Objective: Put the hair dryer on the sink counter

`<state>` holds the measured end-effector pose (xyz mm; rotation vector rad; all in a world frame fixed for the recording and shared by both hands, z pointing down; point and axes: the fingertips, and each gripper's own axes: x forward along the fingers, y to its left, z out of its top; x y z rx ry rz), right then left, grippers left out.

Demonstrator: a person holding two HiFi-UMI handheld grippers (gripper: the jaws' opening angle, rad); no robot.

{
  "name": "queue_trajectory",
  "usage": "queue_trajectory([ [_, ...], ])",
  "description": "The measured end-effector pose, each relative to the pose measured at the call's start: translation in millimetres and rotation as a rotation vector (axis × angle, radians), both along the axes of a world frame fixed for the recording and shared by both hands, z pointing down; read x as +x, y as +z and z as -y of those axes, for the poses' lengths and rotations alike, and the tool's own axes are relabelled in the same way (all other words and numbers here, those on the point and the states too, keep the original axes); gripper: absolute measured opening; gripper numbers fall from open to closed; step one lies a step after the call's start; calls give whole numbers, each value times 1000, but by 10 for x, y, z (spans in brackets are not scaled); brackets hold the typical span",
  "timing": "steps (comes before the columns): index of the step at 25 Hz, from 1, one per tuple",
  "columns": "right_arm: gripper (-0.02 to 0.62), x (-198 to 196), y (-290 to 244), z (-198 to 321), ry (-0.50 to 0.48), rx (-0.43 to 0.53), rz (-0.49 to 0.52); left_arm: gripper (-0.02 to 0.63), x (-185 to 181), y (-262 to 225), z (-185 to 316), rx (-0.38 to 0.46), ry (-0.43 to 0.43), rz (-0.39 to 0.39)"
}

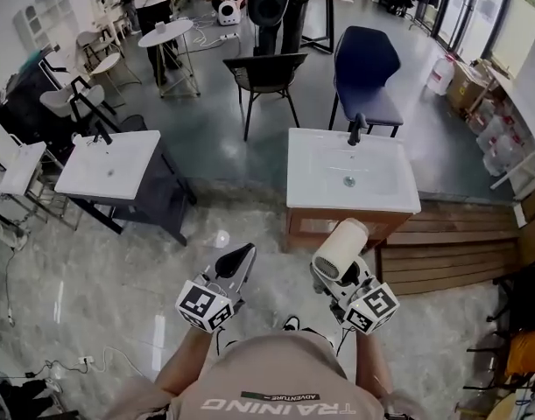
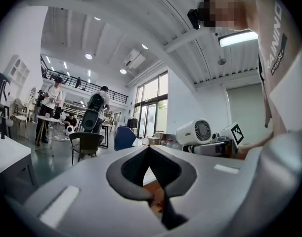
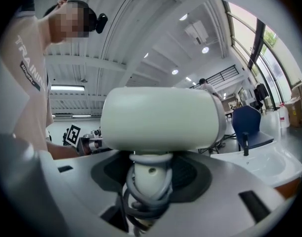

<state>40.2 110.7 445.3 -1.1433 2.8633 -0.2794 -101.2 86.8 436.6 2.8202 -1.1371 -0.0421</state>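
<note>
The hair dryer (image 1: 340, 249) is in the lower middle of the head view, a little right of centre, and it is carried in the air by the right gripper (image 1: 333, 276). In the right gripper view its jaws are closed on the handle of the hair dryer (image 3: 160, 117), where the grey cord (image 3: 143, 201) is wound in loops. The sink counter (image 1: 398, 195) lies directly above the dryer in the frame, which means in front of the person, so the coming move is probably forward and then down onto the flat rim beside the basin. The short barrel runs from lower left to upper right in the head view, with the round grille end toward the camera. Its far end appears before the wooden cabinet (image 1: 306, 227) under the counter. The right hand is clearly the nearer one. The left gripper (image 1: 241, 256) is beside it at lower left, its jaws pressed together with nothing between them. The dryer body looks like smooth cream plastic, a thick cylinder on a thinner round handle. The counter is glossy white, rectangular, with a dark faucet (image 1: 357, 129) at its far edge.
</note>
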Motion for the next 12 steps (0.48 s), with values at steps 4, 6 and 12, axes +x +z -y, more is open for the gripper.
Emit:
queue_trajectory([
  [4,221,213,121,286,-21,-18,-20,8,196,-29,260,9,-31,-8],
  [6,220,296,154,407,-38,-25,-27,8,281,-25,344,8,-46,-13],
  [12,221,438,359,608,-60,-76,-8,8,431,161,509,-44,-84,-9],
])
